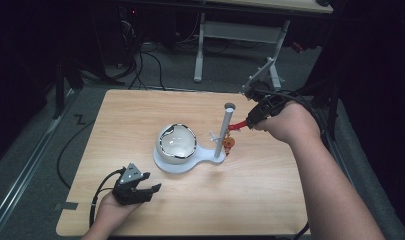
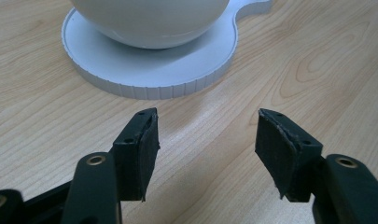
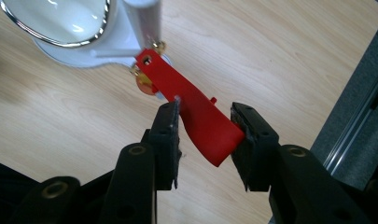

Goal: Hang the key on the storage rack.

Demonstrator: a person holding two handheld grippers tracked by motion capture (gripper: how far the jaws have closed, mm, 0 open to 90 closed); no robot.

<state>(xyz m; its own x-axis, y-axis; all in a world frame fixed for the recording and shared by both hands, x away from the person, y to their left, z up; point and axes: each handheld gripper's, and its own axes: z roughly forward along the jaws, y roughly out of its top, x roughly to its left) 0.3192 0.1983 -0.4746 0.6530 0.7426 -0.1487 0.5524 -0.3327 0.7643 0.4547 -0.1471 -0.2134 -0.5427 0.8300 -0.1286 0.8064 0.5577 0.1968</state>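
A white stand in the middle of the table carries a white bowl with a shiny rim and an upright post with small pegs. My right gripper is beside the post, shut on a red tag; the tag's holed end lies against the post, next to a gold and orange charm. Near the table's front left, my left gripper rests open, its jaws wide apart over bare wood and pointing at the stand's base.
The wooden table has bare surface around the stand. Behind it are a white desk frame and cables on the floor. The table's right edge lies close to my right gripper.
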